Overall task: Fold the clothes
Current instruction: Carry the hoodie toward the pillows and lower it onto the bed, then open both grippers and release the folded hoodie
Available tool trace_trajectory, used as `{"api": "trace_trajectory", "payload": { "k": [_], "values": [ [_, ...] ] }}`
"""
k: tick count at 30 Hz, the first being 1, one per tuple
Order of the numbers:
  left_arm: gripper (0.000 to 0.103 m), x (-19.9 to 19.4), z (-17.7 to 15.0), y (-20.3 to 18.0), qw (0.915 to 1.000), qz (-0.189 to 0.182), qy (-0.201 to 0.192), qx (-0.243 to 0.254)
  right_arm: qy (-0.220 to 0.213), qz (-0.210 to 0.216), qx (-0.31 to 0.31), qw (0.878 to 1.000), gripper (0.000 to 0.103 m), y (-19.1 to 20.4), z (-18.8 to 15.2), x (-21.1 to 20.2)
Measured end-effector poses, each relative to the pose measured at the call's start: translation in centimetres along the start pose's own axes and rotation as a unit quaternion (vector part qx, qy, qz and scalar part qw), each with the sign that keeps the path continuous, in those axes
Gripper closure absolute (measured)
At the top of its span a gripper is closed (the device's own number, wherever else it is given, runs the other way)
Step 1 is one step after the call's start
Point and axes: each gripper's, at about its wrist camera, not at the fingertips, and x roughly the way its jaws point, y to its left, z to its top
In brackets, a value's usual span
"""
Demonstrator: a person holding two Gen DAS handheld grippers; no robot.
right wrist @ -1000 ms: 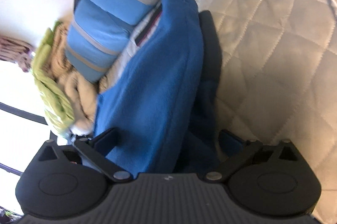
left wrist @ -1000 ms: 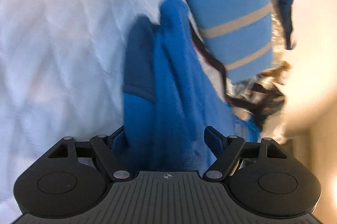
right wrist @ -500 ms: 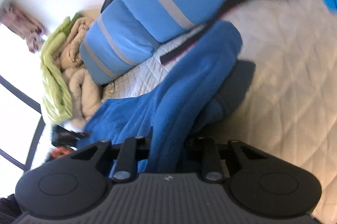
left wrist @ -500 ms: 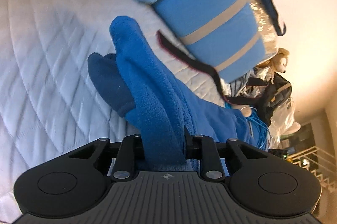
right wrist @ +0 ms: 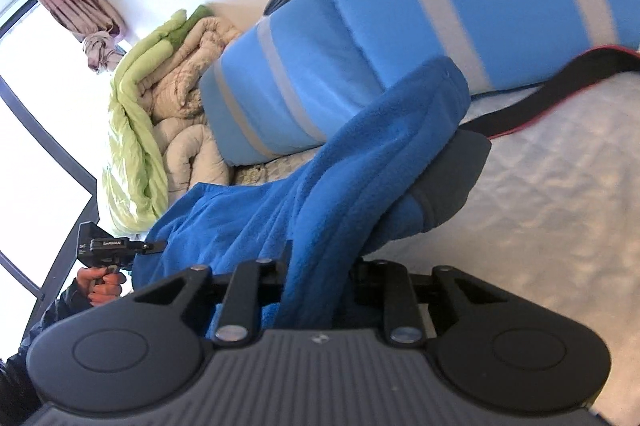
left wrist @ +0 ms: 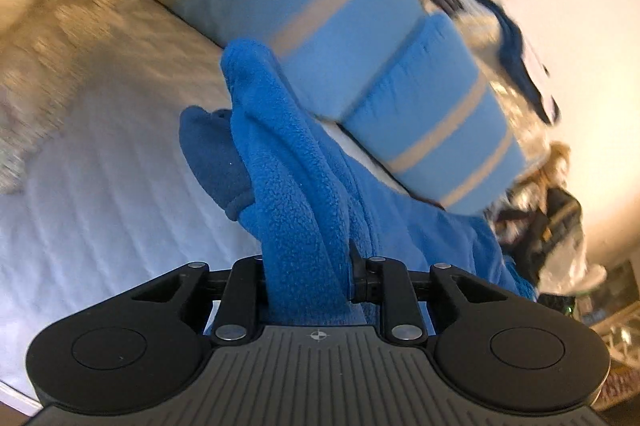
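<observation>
Probably a bedroom: quilted bed (right wrist: 560, 185), pillows (right wrist: 320, 65), curtain (right wrist: 80, 5).

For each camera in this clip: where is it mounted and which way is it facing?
Left wrist: on the left gripper, looking along its fingers over the blue fleece garment to the striped blue cushions; no body shows.
Right wrist: on the right gripper, facing the quilted bed cover and the window; a hand shows.
Shared: garment, cushions, bed cover.
</observation>
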Motion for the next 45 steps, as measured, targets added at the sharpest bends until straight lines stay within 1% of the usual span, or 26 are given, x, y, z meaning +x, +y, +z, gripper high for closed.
{"api": "trace_trajectory", "payload": {
  "k": [5,7,8,9,10,11,12,13,14,15,17,18,20,21,22,23,24,25,26,28,31,37,39,42,43,45],
  "values": [
    [0.082,-2.8,6.1,1.6,0.9968,0.065,-0.046,0.004,-0.001,0.033,0.0,0.999,0.079,2.6,1.7,7.5],
    [0.079,-3.9,8.6,2.2,0.9937,0.091,-0.065,0.006,-0.005,0.042,-0.006,0.999,0.079,4.0,2.7,10.6],
    [0.075,-4.1,9.7,2.7,0.9907,0.115,-0.073,0.004,-0.004,0.032,-0.014,0.999,0.078,4.8,3.0,12.6],
    [0.07,-3.9,10.6,3.2,0.9857,0.151,-0.075,0.0,0.002,0.012,-0.025,1.0,0.072,5.3,3.2,14.4],
    [0.067,-3.5,11.4,3.7,0.9791,0.19,-0.072,-0.002,0.007,-0.007,-0.035,0.999,0.06,5.9,3.4,16.2],
    [0.061,-3.0,11.7,4.0,0.973,0.221,-0.068,-0.002,0.009,-0.037,-0.05,0.998,0.048,6.5,3.4,17.7],
    [0.058,-2.5,11.6,4.2,0.968,0.243,-0.062,0.002,0.01,-0.078,-0.069,0.995,0.029,7.0,3.1,19.0],
    [0.058,-1.9,11.4,4.4,0.9624,0.265,-0.057,0.005,0.008,-0.105,-0.082,0.991,0.018,7.4,2.7,19.9],
    [0.059,-1.4,11.0,4.4,0.9584,0.28,-0.055,0.012,0.007,-0.111,-0.083,0.99,0.016,7.5,2.4,20.1],
    [0.058,-1.0,10.4,4.3,0.9562,0.286,-0.057,0.022,0.01,-0.106,-0.082,0.991,0.016,7.6,2.1,20.1],
    [0.053,-0.5,9.3,4.0,0.9503,0.302,-0.066,0.037,0.016,-0.102,-0.084,0.991,0.01,7.9,1.7,19.8],
    [0.052,-0.7,8.9,4.0,0.9474,0.307,-0.081,0.037,0.015,-0.108,-0.094,0.99,0.004,8.1,1.5,19.5],
    [0.051,-1.8,8.4,3.9,0.9475,0.3,-0.105,0.031,0.013,-0.114,-0.106,0.988,0.002,8.6,1.2,18.9],
    [0.049,-2.4,8.1,3.7,0.9464,0.3,-0.117,0.028,0.015,-0.114,-0.106,0.988,0.001,8.8,1.0,18.4],
    [0.047,-3.1,7.8,3.2,0.9433,0.304,-0.131,0.027,0.017,-0.115,-0.106,0.987,0.0,9.0,0.9,18.1],
    [0.042,-3.8,7.7,2.7,0.9394,0.31,-0.144,0.027,0.018,-0.118,-0.105,0.987,0.0,9.3,0.9,17.8],
    [0.035,-4.6,7.5,2.2,0.9359,0.314,-0.157,0.025,0.019,-0.119,-0.105,0.987,0.0,9.5,0.8,17.5],
    [0.032,-5.3,7.3,1.7,0.9344,0.315,-0.165,0.024,0.019,-0.12,-0.106,0.987,0.0,9.7,0.6,17.0],
    [0.028,-6.1,7.1,1.2,0.9341,0.313,-0.169,0.026,0.019,-0.121,-0.107,0.987,0.0,9.9,0.5,16.6],
    [0.026,-7.4,6.3,0.0,0.9306,0.32,-0.176,0.026,0.017,-0.128,-0.103,0.986,0.0,10.3,0.1,15.6],
    [0.025,-8.6,4.5,-1.7,0.9327,0.313,-0.177,0.034,0.014,-0.127,-0.101,0.987,0.0,11.0,-0.4,13.9],
    [0.024,-10.6,-0.9,-6.6,0.9253,0.308,-0.199,0.099,0.015,-0.127,-0.124,0.984,0.0,13.2,-2.2,10.5],
    [0.024,-10.5,-2.2,-7.7,0.9261,0.301,-0.198,0.111,0.015,-0.128,-0.133,0.983,0.0,14.0,-2.8,9.5],
    [0.025,-10.4,-4.5,-9.4,0.9267,0.297,-0.199,0.115,0.015,-0.121,-0.136,0.983,0.0,15.1,-3.7,8.3],
    [0.025,-10.4,-5.5,-10.0,0.9257,0.297,-0.201,0.12,0.011,-0.118,-0.143,0.983,0.0,15.6,-4.2,7.8],
    [0.025,-10.2,-7.6,-11.1,0.9206,0.299,-0.21,0.138,0.003,-0.116,-0.159,0.981,0.0,16.7,-5.3,6.8]
  ]
}}
